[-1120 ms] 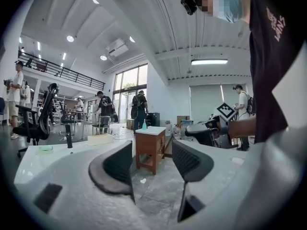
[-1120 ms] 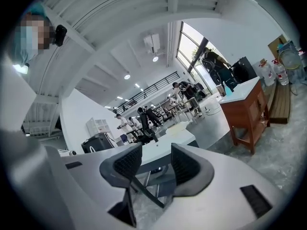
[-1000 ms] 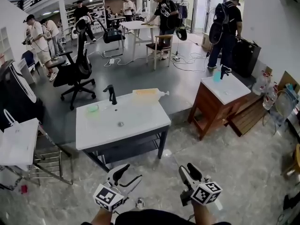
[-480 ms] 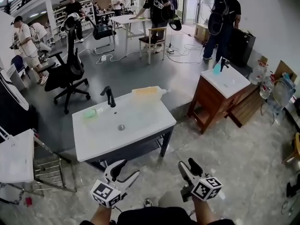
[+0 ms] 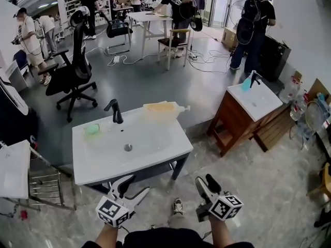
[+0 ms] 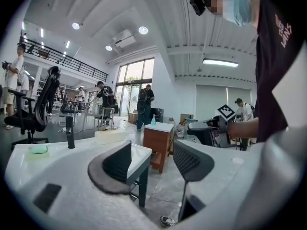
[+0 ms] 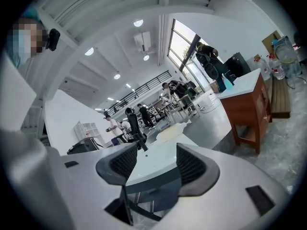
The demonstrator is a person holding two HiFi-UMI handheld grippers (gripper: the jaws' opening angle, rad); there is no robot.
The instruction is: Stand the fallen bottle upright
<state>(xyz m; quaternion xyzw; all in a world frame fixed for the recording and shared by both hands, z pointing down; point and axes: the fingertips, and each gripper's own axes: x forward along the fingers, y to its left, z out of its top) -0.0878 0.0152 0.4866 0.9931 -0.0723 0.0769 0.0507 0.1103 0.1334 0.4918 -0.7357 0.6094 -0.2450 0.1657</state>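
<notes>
The fallen bottle (image 5: 164, 109), yellowish with a white cap, lies on its side at the back right corner of the white sink counter (image 5: 155, 150). It also shows in the left gripper view (image 6: 110, 136) and the right gripper view (image 7: 169, 132). A black faucet (image 5: 115, 111) stands at the counter's back edge, with a green item (image 5: 93, 129) to its left. My left gripper (image 5: 135, 186) and right gripper (image 5: 205, 181) hang short of the counter's front edge, far from the bottle. Both are open with nothing between the fingers (image 6: 152, 159) (image 7: 152, 164).
To the right stands a wooden cabinet (image 5: 232, 120) with a white top and a blue bottle (image 5: 245, 84). A black office chair (image 5: 72, 76) is behind the sink, a white rack (image 5: 13, 169) at left. Several people stand at the back. My shoe (image 5: 177, 205) shows below.
The sink counter has come nearer in the head view. Both grippers now sit closer to its front edge, still open and holding nothing.
</notes>
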